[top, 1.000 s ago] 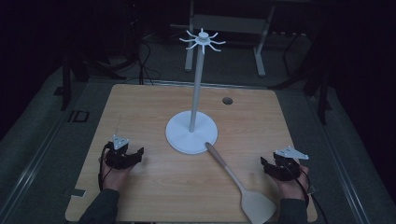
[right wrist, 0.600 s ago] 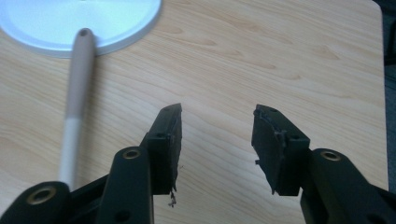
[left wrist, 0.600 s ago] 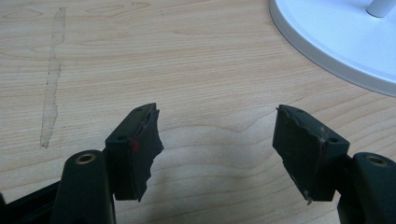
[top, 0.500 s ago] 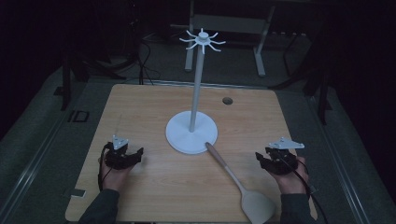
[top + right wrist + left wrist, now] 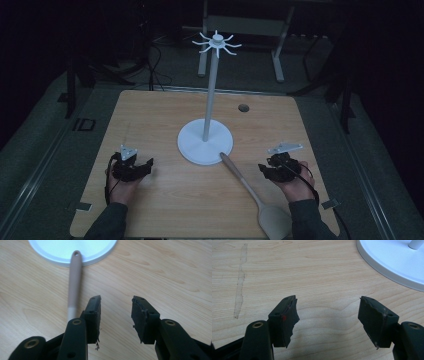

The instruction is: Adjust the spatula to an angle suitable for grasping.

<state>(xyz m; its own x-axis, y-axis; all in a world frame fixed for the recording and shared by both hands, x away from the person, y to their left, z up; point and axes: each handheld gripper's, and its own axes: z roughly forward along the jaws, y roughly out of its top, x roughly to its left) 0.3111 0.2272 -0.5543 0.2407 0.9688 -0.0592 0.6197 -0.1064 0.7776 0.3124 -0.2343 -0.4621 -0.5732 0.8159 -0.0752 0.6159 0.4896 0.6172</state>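
Observation:
A white stand with a round base, a thin pole and a ring of hooks on top rises mid-table. A beige spatula lies to the right of the middle, its handle tip resting on the base rim and its blade near the front edge. My right gripper hovers just right of the handle. In the right gripper view the gripper has just been closing its jaws, which stand apart over bare wood, the spatula lying left of them. My left gripper rests open at the left.
A small dark hole sits in the tabletop behind the stand's base. The wooden table ends close behind both hands at the front. A metal frame stands on the floor beyond the far edge.
My right gripper has moved left toward the spatula handle and risen a little. The left gripper has stayed where it was.

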